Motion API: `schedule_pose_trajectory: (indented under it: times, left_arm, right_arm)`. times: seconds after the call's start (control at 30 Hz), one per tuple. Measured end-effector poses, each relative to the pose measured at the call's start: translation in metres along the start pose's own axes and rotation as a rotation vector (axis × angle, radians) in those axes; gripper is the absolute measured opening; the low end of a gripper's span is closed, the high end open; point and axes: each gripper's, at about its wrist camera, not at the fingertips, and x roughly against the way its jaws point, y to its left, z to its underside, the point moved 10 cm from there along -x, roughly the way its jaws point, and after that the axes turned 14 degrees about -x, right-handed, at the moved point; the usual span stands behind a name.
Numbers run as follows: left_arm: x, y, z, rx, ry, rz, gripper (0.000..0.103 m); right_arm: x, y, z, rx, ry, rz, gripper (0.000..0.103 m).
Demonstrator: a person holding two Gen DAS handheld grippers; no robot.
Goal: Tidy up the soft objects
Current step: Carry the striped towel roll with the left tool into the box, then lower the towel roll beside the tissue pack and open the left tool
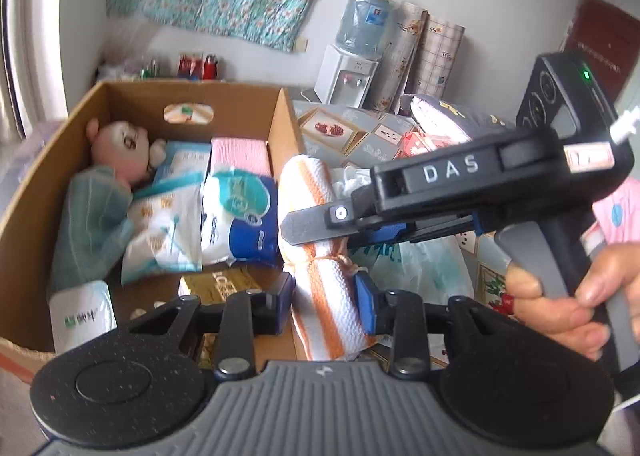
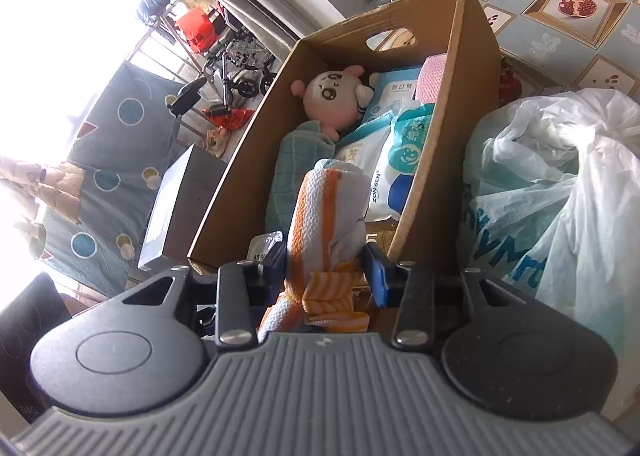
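A rolled white towel with orange stripes (image 1: 320,276), tied round its middle, hangs over the right wall of an open cardboard box (image 1: 36,191). My left gripper (image 1: 326,302) is shut on the roll's lower part. My right gripper (image 2: 326,272) is shut on the same towel (image 2: 328,207) near the knot, and its black housing (image 1: 460,183) reaches in from the right in the left wrist view. In the box (image 2: 456,103) lie a pink plush doll (image 2: 332,95), a teal cloth (image 1: 88,215), tissue packs (image 1: 240,215) and a pink towel (image 1: 240,155).
A white plastic bag (image 2: 560,183) bulges right of the box on a patterned table cover (image 2: 560,15). A person's hand (image 1: 560,304) grips the right gripper's handle. A water dispenser (image 1: 348,79) and rolled mats stand at the back wall.
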Motion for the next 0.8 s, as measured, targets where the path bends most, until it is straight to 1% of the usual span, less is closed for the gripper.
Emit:
schedule_pose_trajectory:
  times: [0.1,0.13,0.27,0.33,0.4,0.47,0.5,0.57,0.6,0.7,0.8]
  left_arm:
    - [-0.001,0.009,0.004,0.049,0.008,0.044,0.035]
    - [0.001,0.011,0.011,0.063,0.011,0.056,0.034]
    - [-0.008,0.029,0.009,0.13,0.022,0.102,0.034]
    - [-0.014,0.038,0.01,0.174,0.036,0.14,0.034]
    - [-0.02,0.046,0.014,0.232,0.063,0.19,0.034]
    - [-0.028,0.053,0.017,0.269,0.085,0.23,0.033]
    - [-0.033,0.057,0.02,0.279,0.104,0.218,0.032]
    - [-0.044,0.07,0.027,0.292,0.148,0.167,0.032]
    - [-0.05,0.075,0.031,0.309,0.163,0.173,0.031]
    - [-0.066,0.079,0.042,0.357,0.224,0.242,0.031]
    - [-0.075,0.072,0.048,0.297,0.265,0.234,0.031]
  right_arm:
    - [-0.004,0.007,0.005,0.029,-0.004,0.018,0.042]
    - [-0.005,0.009,0.006,0.035,-0.007,0.022,0.042]
    - [-0.013,0.007,0.0,0.037,-0.011,0.031,0.042]
    - [-0.02,0.006,-0.002,0.035,-0.008,0.044,0.042]
    - [-0.024,0.005,-0.002,0.056,-0.012,0.067,0.042]
    - [-0.024,0.004,-0.001,0.081,-0.019,0.087,0.043]
    - [-0.022,0.004,-0.001,0.087,-0.022,0.083,0.042]
    - [-0.015,0.004,-0.003,0.087,-0.039,0.071,0.042]
    - [-0.01,0.003,-0.005,0.089,-0.052,0.07,0.042]
    - [0.002,-0.003,-0.011,0.078,-0.082,0.073,0.043]
    - [0.011,-0.012,-0.016,0.06,-0.099,0.077,0.043]
